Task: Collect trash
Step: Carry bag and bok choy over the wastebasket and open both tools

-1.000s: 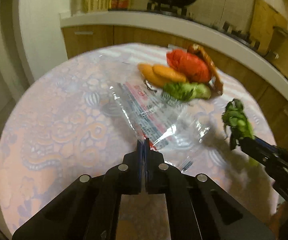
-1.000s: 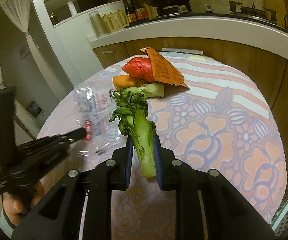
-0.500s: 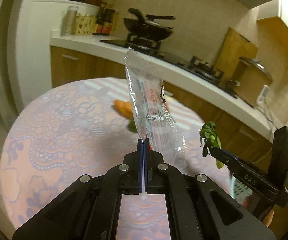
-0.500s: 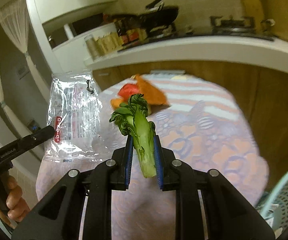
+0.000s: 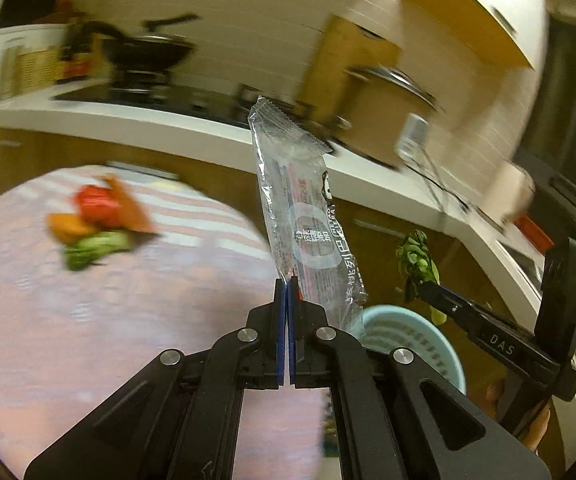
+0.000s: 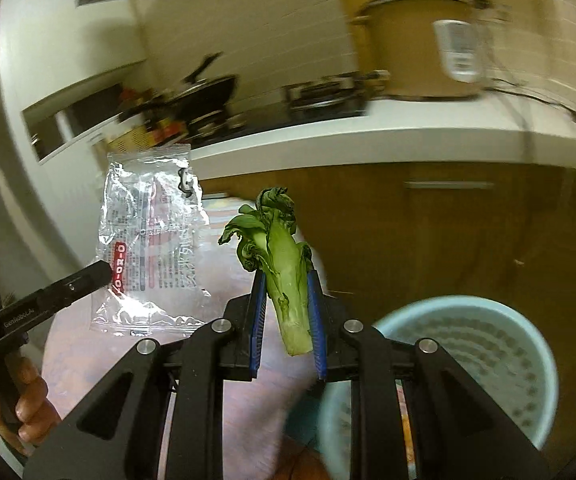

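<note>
**Left wrist view: wrapper and greens held aloft**

The left gripper (image 5: 286, 280) pinches a clear plastic wrapper (image 5: 308, 216) at frame centre. The right gripper (image 6: 286, 280) clamps a green vegetable stalk (image 6: 283, 268) upright, centre frame, above the pale blue basket (image 6: 544, 344) at lower right.

The wrapper (image 5: 304, 216) stands up from the left gripper (image 5: 286, 284), the vegetable stalk (image 6: 283, 264) from the right gripper (image 6: 285, 280) — both above the basket (image 6: 528, 340), which sits beside the table (image 5: 87, 320); scraps (image 5: 95, 220) lie on the table's far side.
</note>
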`<move>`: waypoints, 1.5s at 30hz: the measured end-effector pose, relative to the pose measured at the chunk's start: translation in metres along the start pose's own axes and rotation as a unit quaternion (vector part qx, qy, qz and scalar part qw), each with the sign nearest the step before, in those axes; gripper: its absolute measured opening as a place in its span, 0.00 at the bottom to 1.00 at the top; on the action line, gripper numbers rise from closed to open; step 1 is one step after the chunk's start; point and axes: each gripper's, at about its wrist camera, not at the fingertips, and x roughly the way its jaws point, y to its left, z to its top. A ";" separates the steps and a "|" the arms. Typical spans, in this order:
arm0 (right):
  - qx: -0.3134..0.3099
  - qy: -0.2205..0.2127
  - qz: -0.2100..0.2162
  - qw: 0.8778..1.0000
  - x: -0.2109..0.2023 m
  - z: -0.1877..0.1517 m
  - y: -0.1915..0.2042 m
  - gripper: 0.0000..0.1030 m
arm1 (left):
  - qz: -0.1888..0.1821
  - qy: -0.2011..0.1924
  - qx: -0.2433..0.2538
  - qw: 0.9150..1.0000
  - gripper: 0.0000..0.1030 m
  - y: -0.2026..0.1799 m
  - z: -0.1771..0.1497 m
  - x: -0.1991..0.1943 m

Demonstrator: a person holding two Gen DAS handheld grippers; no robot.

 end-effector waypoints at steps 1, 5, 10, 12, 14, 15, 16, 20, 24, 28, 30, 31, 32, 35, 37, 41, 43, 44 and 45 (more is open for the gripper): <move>0.008 0.000 -0.014 1.000 -0.008 -0.003 -0.013 0.17 | -0.011 0.008 0.009 1.000 0.00 -0.013 -0.002 0.009; 0.034 0.005 -0.072 0.997 -0.031 -0.021 -0.057 0.17 | -0.041 0.039 0.044 0.997 0.00 -0.059 -0.014 0.041; 0.085 0.022 -0.113 0.990 -0.047 -0.045 -0.110 0.17 | -0.061 0.075 0.077 0.992 0.00 -0.100 -0.034 0.075; 0.097 0.027 -0.123 0.987 -0.052 -0.052 -0.123 0.17 | -0.064 0.088 0.089 0.990 0.00 -0.112 -0.043 0.086; 0.104 0.033 -0.130 0.986 -0.054 -0.057 -0.131 0.17 | -0.065 0.101 0.098 0.988 0.00 -0.122 -0.051 0.096; 0.107 0.037 -0.133 0.985 -0.053 -0.059 -0.135 0.17 | -0.065 0.106 0.101 0.987 0.00 -0.126 -0.054 0.101; 0.108 0.041 -0.134 0.984 -0.052 -0.061 -0.139 0.17 | -0.064 0.110 0.103 0.986 0.00 -0.129 -0.056 0.105; 0.107 0.058 -0.142 0.982 -0.046 -0.067 -0.143 0.18 | -0.060 0.127 0.109 0.984 0.00 -0.135 -0.064 0.118; 0.102 0.068 -0.148 0.981 -0.036 -0.070 -0.143 0.18 | -0.055 0.140 0.112 0.982 0.00 -0.134 -0.070 0.126; 0.102 0.077 -0.144 0.981 -0.028 -0.077 -0.143 0.18 | -0.050 0.154 0.113 0.980 0.00 -0.133 -0.076 0.137; 0.102 0.085 -0.146 0.980 -0.022 -0.079 -0.146 0.18 | -0.048 0.161 0.114 0.979 0.00 -0.132 -0.079 0.142; 0.102 0.089 -0.146 0.980 -0.020 -0.080 -0.146 0.18 | -0.048 0.163 0.114 0.979 0.00 -0.133 -0.080 0.143; 0.105 0.094 -0.145 0.979 -0.017 -0.081 -0.147 0.19 | -0.049 0.167 0.115 0.978 0.02 -0.134 -0.081 0.144; 0.111 0.096 -0.139 0.979 -0.016 -0.082 -0.150 0.38 | -0.046 0.176 0.115 0.977 0.13 -0.132 -0.084 0.147; 0.110 0.084 -0.142 0.980 -0.019 -0.082 -0.149 0.55 | -0.041 0.173 0.116 0.977 0.24 -0.131 -0.085 0.145; 0.104 0.076 -0.137 0.982 -0.021 -0.081 -0.145 0.55 | -0.039 0.163 0.111 0.980 0.29 -0.124 -0.081 0.137; 0.101 0.073 -0.131 0.984 -0.021 -0.080 -0.141 0.55 | -0.039 0.156 0.107 0.981 0.31 -0.120 -0.077 0.131; 0.098 0.071 -0.129 0.984 -0.021 -0.079 -0.139 0.55 | -0.040 0.150 0.103 0.983 0.32 -0.117 -0.074 0.127; 0.093 0.068 -0.128 0.985 -0.022 -0.077 -0.135 0.55 | -0.040 0.147 0.101 0.983 0.33 -0.116 -0.072 0.124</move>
